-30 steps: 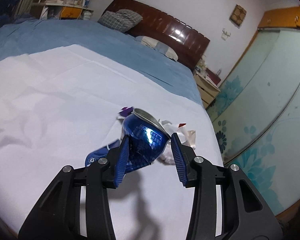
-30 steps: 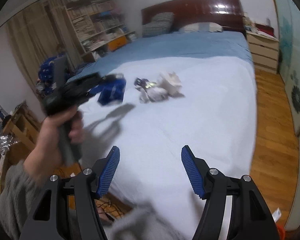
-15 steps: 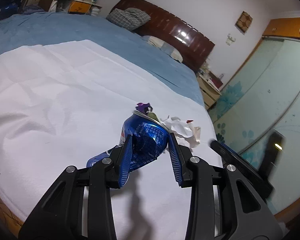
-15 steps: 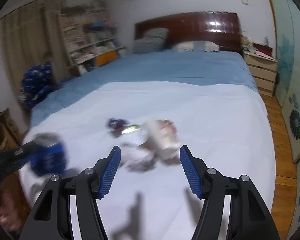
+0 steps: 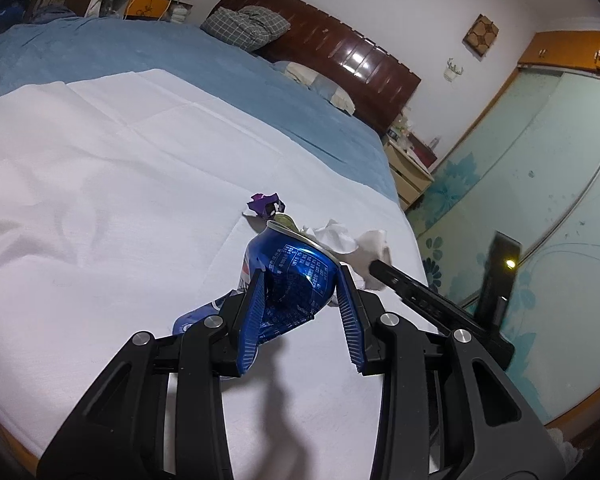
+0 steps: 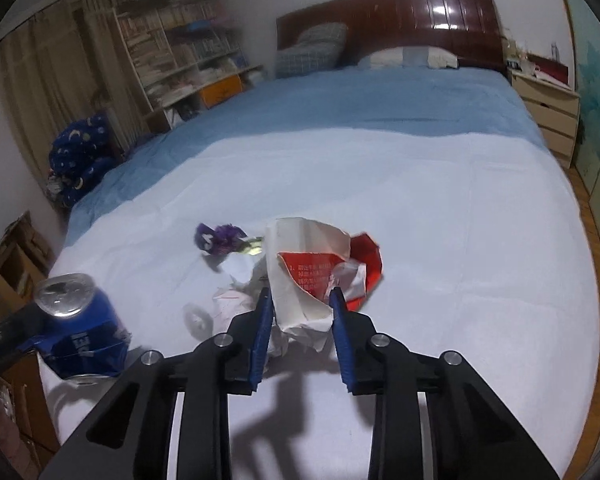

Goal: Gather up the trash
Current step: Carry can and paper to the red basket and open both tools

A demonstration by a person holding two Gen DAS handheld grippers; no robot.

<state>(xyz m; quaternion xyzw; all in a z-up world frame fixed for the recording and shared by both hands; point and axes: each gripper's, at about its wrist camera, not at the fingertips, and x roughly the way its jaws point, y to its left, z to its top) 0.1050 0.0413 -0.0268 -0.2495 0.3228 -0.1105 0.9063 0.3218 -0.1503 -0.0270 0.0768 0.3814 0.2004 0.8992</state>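
While the left gripper (image 5: 300, 312) squeezes the blue can (image 5: 290, 276) above the bed (image 5: 100, 200), it may slip. At 12 o'clock, the right gripper (image 6: 300, 322) pinches the paper bag (image 6: 304, 280) (thin, could tear).

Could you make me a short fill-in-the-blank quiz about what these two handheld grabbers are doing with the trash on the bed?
1. The left gripper has its jaws shut on a crushed ____ can.
2. The right gripper has its jaws around a crumpled white and ____ paper bag.
3. A small ____ wrapper lies on the white sheet beyond the bag.

Missing words: blue; red; purple
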